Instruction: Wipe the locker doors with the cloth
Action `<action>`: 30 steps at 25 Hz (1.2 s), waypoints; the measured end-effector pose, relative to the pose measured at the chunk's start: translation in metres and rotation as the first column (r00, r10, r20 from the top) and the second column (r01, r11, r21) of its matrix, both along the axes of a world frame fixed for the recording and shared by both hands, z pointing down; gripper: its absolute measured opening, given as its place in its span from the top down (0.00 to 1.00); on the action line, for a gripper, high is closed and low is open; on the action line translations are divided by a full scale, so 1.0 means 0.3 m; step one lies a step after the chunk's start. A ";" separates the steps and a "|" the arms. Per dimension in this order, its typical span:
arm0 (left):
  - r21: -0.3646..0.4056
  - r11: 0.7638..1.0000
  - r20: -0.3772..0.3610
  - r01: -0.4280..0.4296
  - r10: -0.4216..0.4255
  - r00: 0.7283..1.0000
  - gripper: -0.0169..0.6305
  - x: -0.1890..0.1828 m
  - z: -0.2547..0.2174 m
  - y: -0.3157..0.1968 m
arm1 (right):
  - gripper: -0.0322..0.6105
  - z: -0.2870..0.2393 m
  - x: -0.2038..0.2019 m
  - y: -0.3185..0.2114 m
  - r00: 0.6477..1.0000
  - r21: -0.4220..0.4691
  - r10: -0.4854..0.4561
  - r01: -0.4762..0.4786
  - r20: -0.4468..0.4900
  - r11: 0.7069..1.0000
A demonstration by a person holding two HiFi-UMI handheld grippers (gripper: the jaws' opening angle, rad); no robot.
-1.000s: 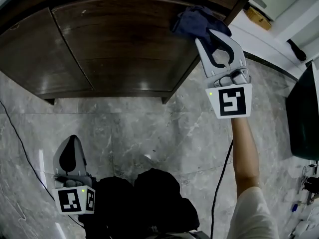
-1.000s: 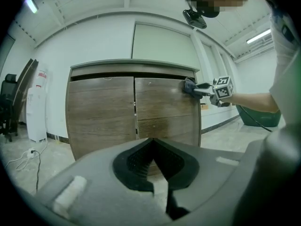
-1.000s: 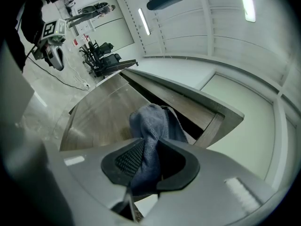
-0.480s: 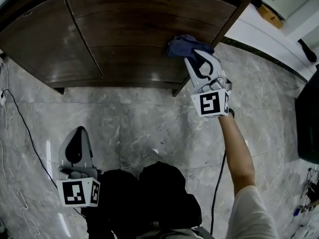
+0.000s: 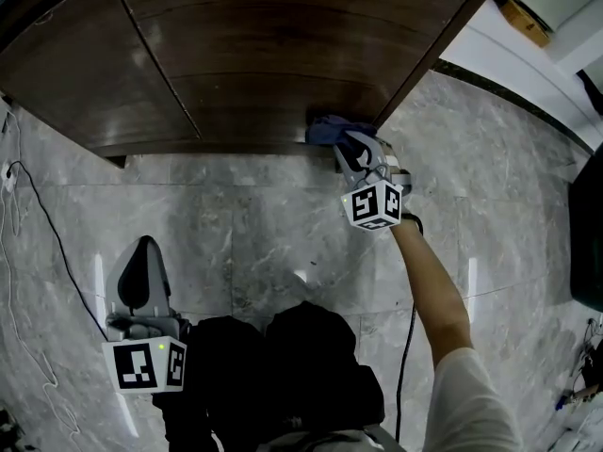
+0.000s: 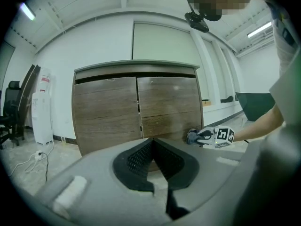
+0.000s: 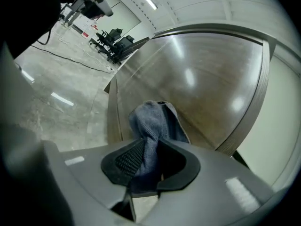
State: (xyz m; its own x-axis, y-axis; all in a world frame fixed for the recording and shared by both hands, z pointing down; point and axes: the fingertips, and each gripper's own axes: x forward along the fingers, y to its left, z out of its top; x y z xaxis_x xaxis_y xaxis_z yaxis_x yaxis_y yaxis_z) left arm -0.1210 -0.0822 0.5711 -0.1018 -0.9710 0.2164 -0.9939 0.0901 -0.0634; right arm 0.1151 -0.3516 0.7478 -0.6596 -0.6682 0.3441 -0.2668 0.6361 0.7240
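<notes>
A dark wooden locker with two doors [image 5: 264, 55] stands on the grey marble floor. My right gripper [image 5: 356, 154] is shut on a blue cloth [image 5: 330, 130] and presses it against the bottom right corner of the right door. In the right gripper view the cloth [image 7: 153, 126] bunches up between the jaws against the brown door [image 7: 202, 84]. My left gripper [image 5: 143, 271] hangs low at the left, away from the locker, its jaws closed together with nothing in them. The left gripper view shows both doors [image 6: 136, 112] and the right gripper [image 6: 209, 136] at the lower right corner.
A black cable [image 5: 47, 224] trails over the floor at the left. A white wall and ledge [image 5: 528, 55] run to the right of the locker. The person's dark trousers and shoes [image 5: 283, 375] fill the bottom middle. A water dispenser [image 6: 43, 112] and chair stand left of the locker.
My right gripper has slid the cloth down the right door, from its upper right corner to its bottom right corner. The left gripper has stayed low at the left.
</notes>
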 end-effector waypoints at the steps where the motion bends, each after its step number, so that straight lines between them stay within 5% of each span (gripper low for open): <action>1: -0.001 1.000 0.001 0.002 -0.002 1.000 0.97 -0.001 0.002 0.001 | 0.81 0.039 0.000 0.001 1.000 -0.015 0.002 -0.002 -0.013 1.000; 11: -0.008 1.000 0.007 0.019 -0.019 1.000 0.97 -0.005 0.004 0.022 | 0.81 0.164 -0.014 0.005 0.996 -0.079 0.016 -0.023 -0.088 0.997; 21: 0.013 1.000 -0.005 0.020 -0.019 1.000 0.97 -0.007 -0.029 0.072 | 0.81 -0.497 -0.138 0.027 0.998 0.160 -0.023 0.013 0.063 0.987; 30: 0.021 0.999 -0.001 0.028 -0.028 1.000 0.97 -0.024 -0.045 0.099 | 0.81 -0.917 -0.231 0.040 0.995 0.305 -0.047 0.018 0.088 0.952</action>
State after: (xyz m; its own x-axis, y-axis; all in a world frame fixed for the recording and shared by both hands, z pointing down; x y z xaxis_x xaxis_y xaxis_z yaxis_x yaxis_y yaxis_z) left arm -0.1282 -0.0525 0.5575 -0.1288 -0.9721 0.1962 -0.9910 0.1192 -0.0603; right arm 0.0458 -0.3398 0.4728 -0.7021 -0.7092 0.0642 -0.3254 0.3997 0.8570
